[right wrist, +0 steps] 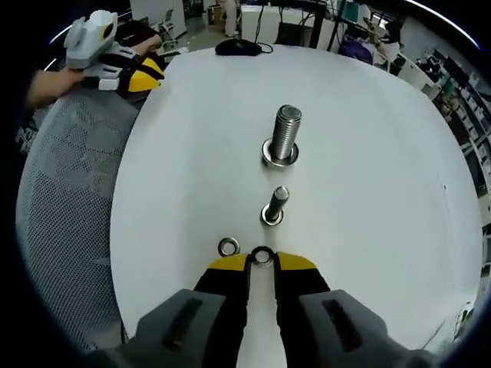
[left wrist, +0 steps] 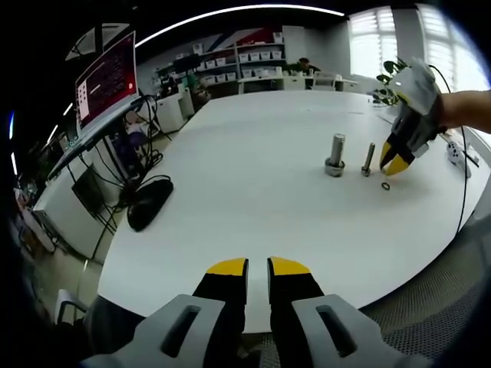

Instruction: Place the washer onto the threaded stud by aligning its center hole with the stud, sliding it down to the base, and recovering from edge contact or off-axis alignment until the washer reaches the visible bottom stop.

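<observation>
Although a small silver metal washer sits right at the yellow tips of the right tool, it lies on the white round surface, and whether the narrowly parted tips already pinch it I cannot tell. A second small washer ring lies just left of those tips, untouched. Straight ahead of the tool stands the short slim threaded stud, bare of any washer as far as I can see, and beyond it a thicker upright threaded bolt with a wide base collar. By my judgement, pickup, alignment and sliding down all remain. The left tool hangs at the surface's near edge, well apart, nearly closed and holding nothing.
</observation>
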A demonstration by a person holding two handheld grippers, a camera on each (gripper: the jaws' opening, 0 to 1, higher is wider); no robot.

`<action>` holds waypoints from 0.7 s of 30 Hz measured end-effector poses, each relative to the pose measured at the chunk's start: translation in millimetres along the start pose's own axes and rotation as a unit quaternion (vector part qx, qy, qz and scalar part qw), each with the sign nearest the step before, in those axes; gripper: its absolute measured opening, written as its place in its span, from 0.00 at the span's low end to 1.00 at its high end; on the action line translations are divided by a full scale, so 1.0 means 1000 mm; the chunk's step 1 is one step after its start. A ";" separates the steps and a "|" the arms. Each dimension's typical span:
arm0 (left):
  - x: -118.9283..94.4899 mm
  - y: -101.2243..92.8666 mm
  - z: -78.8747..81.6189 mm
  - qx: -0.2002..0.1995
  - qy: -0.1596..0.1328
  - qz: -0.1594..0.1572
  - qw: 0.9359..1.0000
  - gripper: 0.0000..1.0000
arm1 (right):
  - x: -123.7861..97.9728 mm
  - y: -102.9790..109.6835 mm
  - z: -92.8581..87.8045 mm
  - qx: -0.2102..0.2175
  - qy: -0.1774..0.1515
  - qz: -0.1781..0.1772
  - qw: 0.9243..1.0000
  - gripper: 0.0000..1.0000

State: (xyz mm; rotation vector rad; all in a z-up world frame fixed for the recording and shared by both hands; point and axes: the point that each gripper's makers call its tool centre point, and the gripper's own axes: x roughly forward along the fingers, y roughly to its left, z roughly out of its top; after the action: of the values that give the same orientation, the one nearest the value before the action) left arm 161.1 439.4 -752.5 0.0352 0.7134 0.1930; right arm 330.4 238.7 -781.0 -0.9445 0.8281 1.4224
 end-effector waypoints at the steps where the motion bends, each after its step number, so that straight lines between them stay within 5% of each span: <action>1: 0.000 0.000 0.000 0.000 0.000 0.000 1.000 0.08 | -0.003 0.001 0.002 0.000 -0.004 0.000 1.000 0.14; 21: 0.000 0.000 0.000 -0.002 0.001 -0.002 1.000 0.08 | -0.032 -0.003 0.047 -0.023 -0.050 -0.027 0.998 0.14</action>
State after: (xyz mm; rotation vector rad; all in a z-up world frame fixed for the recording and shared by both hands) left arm 160.9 439.1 -752.9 0.0305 0.7147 0.1908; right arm 329.3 267.9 -732.4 -0.9164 0.6944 1.4343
